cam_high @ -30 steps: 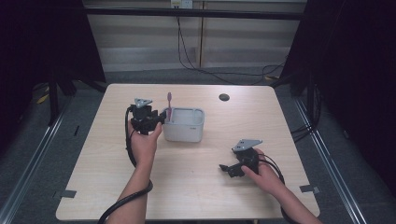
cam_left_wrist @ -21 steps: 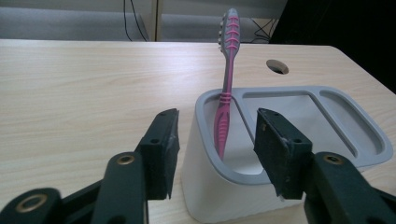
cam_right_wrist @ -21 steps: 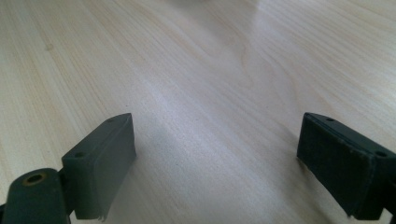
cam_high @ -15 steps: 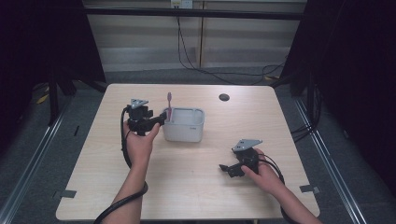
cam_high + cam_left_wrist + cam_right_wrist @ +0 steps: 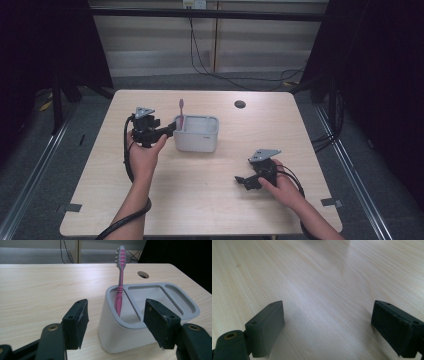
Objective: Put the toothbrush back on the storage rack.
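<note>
Pink toothbrush [image 5: 119,290] stands upright in the end compartment of the grey holder [image 5: 140,332]. My left claw [image 5: 167,131] is wide open and empty beside it; I must back away straight. The right claw [image 5: 243,180] rests open, empty on the surface [image 5: 210,200]

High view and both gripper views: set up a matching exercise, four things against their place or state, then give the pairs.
1. toothbrush
2. holder
3. left gripper
4. right gripper

A. open, low over bare table near the person's right
B. grey, three compartments
C. pink, upright in an end compartment
D. open, facing the holder's end

Pairs: 1-C, 2-B, 3-D, 4-A
</note>
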A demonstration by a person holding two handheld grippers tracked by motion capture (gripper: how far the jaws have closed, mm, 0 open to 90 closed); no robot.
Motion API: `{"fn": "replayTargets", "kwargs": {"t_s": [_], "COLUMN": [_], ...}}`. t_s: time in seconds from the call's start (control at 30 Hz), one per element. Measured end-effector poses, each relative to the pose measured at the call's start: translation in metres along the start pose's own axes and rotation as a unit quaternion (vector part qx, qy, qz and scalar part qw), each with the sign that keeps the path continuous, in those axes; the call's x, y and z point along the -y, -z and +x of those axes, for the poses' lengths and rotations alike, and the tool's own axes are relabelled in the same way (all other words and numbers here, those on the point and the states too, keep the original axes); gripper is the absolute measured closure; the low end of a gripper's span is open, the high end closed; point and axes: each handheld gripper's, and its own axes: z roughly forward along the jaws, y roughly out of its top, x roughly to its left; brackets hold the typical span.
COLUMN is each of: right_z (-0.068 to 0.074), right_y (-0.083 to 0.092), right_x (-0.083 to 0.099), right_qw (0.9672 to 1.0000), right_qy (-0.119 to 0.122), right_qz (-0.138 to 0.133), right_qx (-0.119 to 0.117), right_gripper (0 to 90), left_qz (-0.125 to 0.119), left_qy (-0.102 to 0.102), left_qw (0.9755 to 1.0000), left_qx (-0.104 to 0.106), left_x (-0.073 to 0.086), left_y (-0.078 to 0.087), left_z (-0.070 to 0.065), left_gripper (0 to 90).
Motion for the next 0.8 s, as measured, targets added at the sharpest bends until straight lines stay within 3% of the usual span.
{"fn": "replayTargets", "kwargs": {"t_s": [0.8], "right_z": [0.0], "right_y": [0.0], "right_x": [0.0], "right_qw": [1.0], "right_qy": [0.0], "right_qz": [0.0], "right_qx": [0.0], "right_gripper": [10.7], "left_qz": [0.002], "left_qy": [0.011], "left_qw": [0.9999], "left_qx": [-0.01], "left_x": [0.025], "left_y": [0.019], "left_z": [0.026], "left_gripper": [34.3]}}
